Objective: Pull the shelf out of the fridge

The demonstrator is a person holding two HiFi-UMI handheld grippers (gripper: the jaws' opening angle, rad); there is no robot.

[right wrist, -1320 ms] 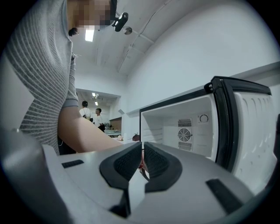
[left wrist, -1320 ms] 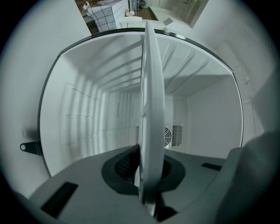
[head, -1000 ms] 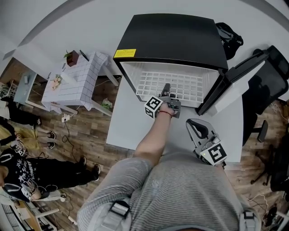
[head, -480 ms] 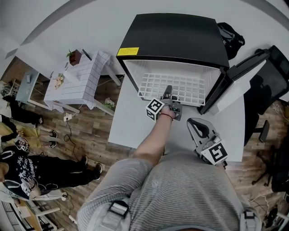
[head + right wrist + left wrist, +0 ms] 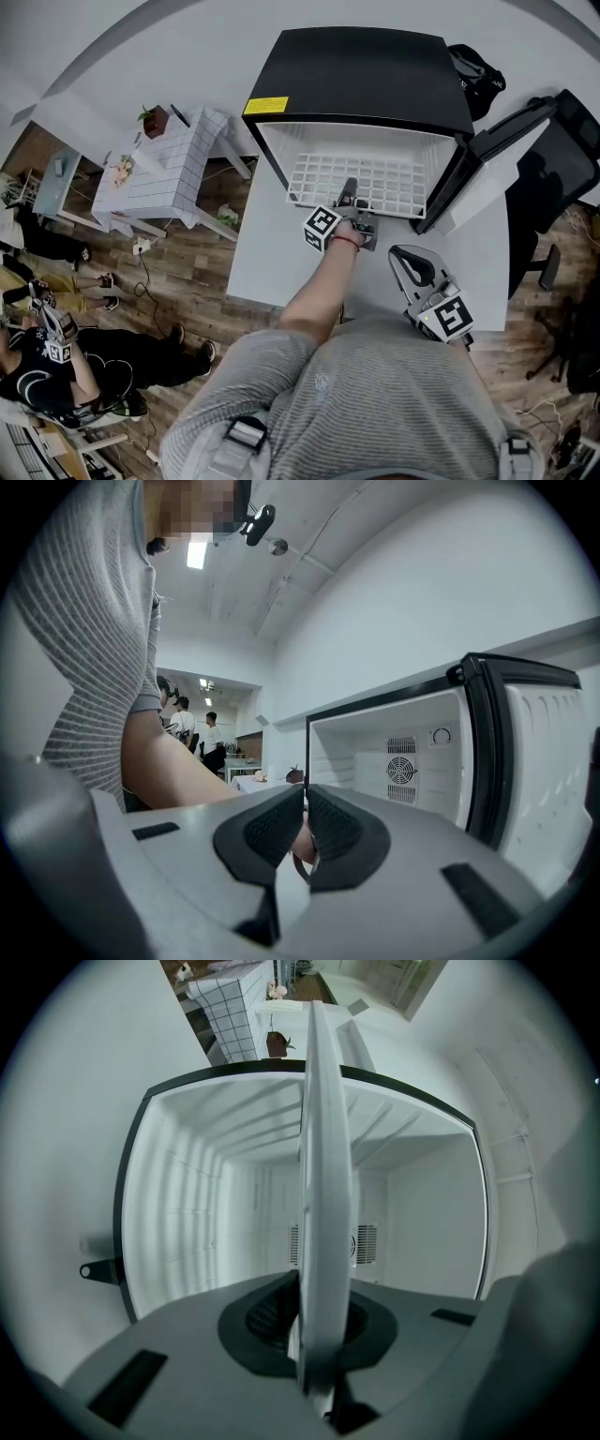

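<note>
White counter [image 5: 267,253] fronted open fridge [image 5: 366,75] | left claw [image 5: 349,187] clamped on shelf [image 5: 375,176] front edge | shelf partly out, rest inside | right claw [image 5: 411,264] together, empty, alongside | pull seemingly begun, unfinished

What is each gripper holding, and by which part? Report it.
The left gripper holds the white wire shelf by its front edge, fingers clamped on it. The right gripper holds nothing; its fingers are together.
</note>
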